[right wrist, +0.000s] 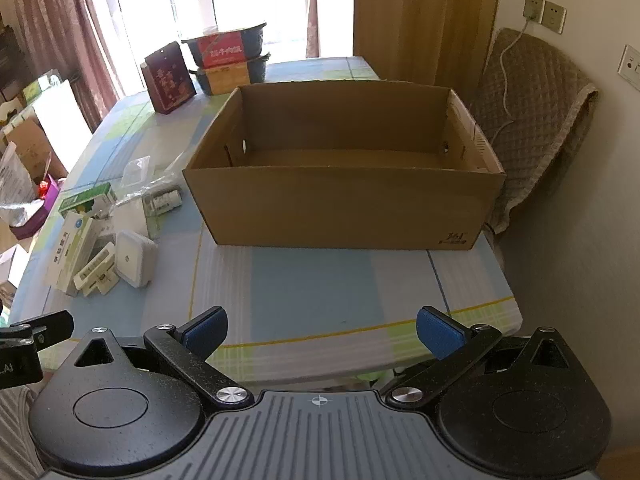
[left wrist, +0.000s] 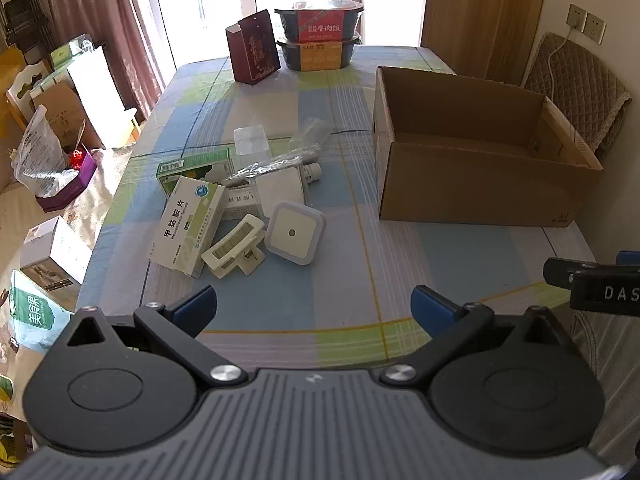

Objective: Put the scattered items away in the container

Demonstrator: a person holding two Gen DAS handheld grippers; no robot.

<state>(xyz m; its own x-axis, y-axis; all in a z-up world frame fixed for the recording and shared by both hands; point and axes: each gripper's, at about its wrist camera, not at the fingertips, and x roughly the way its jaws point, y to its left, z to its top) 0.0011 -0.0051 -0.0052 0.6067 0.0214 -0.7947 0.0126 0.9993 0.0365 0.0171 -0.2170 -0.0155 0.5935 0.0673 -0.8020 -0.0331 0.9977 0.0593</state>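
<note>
Your surface (left wrist: pixel 304 280) is a checked cloth in blue, green and lilac, running away toward a bright window, with curtains and floor clutter off at nine o'clock and a padded chair at three. Starting from the left of the left wrist view, the scattered items all sit in one loose heap at about ten to eleven o'clock from your left gripper (left wrist: pixel 314 310): a green medicine box (left wrist: pixel 196 166), a white-and-green medicine box (left wrist: pixel 190 226) leaning on it, a cream hair clip (left wrist: pixel 236 246) at the near edge, a square white night light (left wrist: pixel 296 233) just beside the clip, and behind these a clear plastic tub (left wrist: pixel 251 141), crinkled clear wrapping and a small white bottle (left wrist: pixel 314 172). Further right, at one o'clock, stands the open cardboard box (left wrist: pixel 476 184), well apart from the heap; the right wrist view looks down into it and, as far as its floor shows, nothing lies inside. So you have the whole job ahead of you: nothing seems packed yet. Your left gripper hangs over the near edge with jaws spread and empty; your right gripper (right wrist: pixel 320 334), facing the box at twelve o'clock, is likewise spread wide and holds nothing.
</note>
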